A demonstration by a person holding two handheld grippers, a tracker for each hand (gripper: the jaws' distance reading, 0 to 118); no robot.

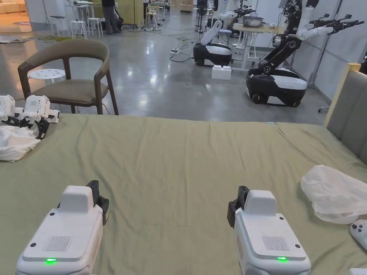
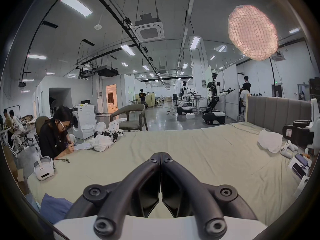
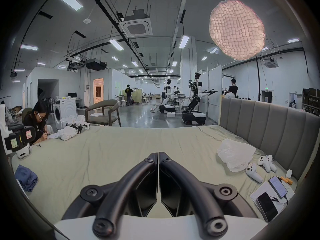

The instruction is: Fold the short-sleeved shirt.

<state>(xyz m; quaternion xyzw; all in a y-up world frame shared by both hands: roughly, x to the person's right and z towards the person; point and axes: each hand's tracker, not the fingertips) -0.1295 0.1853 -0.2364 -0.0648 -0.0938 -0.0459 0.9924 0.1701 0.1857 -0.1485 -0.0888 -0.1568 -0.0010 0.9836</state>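
a: both grippers r clenched tight, nothing in them. left gripper (image 2: 161,159) and right gripper (image 3: 158,158) hang over the near middle of the bed (image 1: 186,157).

b: where's the shirt?

a: can't say 4 sure. there's a blue bunched cloth (image 3: 26,176) at the near left corner of the bed, maybe that's it. also a white cloth heap (image 1: 16,143) by the far left edge, w/ spare grippers (image 1: 34,112) touching it.

b: so what could go wrong?

a: i think they could pick the wrong thing. the white plastic bag (image 1: 335,195) by the right edge looks soft like cloth too.

b: anything else?

a: the blue cloth sits right at the corner, so a bad pull may drag it off the bed. and the phones (image 3: 275,191) and controllers (image 3: 266,162) near the right edge could get knocked if the shirt is spread too far that way.
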